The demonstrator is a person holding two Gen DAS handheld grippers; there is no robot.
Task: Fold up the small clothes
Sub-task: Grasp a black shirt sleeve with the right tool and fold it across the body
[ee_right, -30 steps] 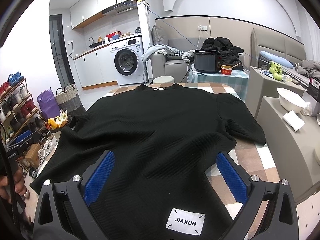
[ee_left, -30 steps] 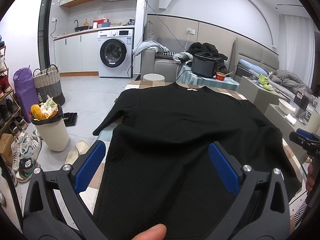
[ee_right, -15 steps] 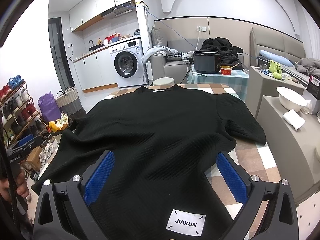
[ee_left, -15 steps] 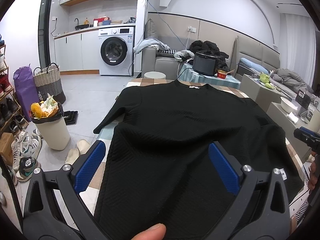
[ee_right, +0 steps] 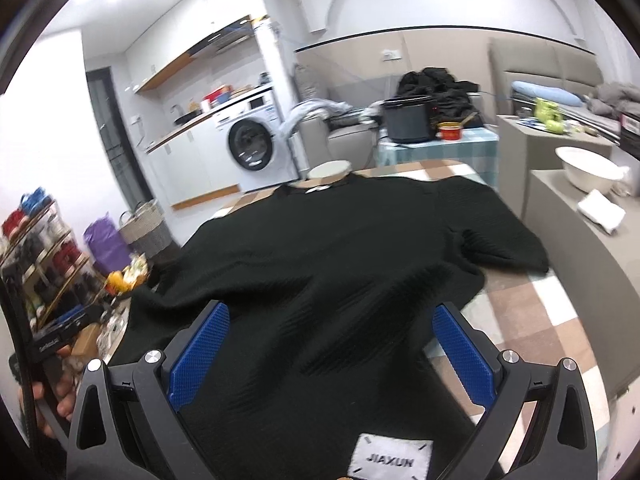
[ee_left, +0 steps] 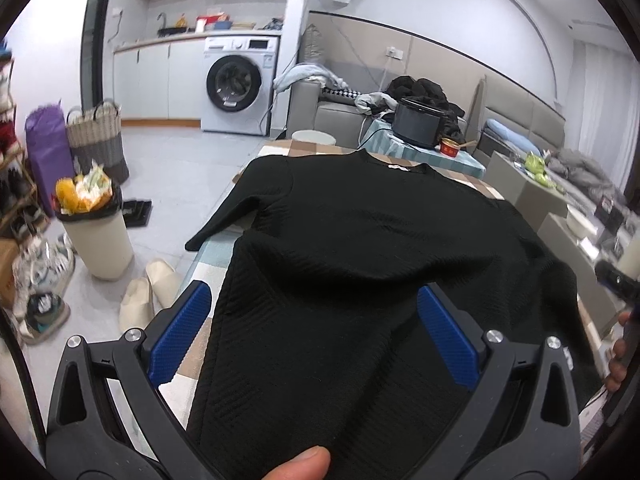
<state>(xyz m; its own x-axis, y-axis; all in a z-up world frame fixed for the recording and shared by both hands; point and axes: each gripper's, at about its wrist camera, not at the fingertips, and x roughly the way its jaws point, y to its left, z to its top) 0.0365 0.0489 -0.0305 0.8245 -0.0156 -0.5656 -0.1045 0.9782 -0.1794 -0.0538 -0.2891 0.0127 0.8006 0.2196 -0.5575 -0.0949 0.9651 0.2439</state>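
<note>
A black ribbed top lies spread on a checked table, neck at the far end; it also fills the right wrist view. Its hem rises toward both cameras, with a white JIAXUN label by the right gripper. My left gripper has its blue pads wide apart over the hem's left part. My right gripper has its pads wide apart over the hem's right part. How the hem is held near the cameras is hidden. A thumb tip shows at the bottom of the left wrist view.
The checked table shows bare at the right. A full bin and slippers stand on the floor at the left. A grey cabinet with a white bowl is at the right. A stool and cooker lie beyond.
Both grippers have risen and tilted, and the hem has lifted with them. The top bunches slightly nearer the cameras; the right wrist view has swung and blurred.
</note>
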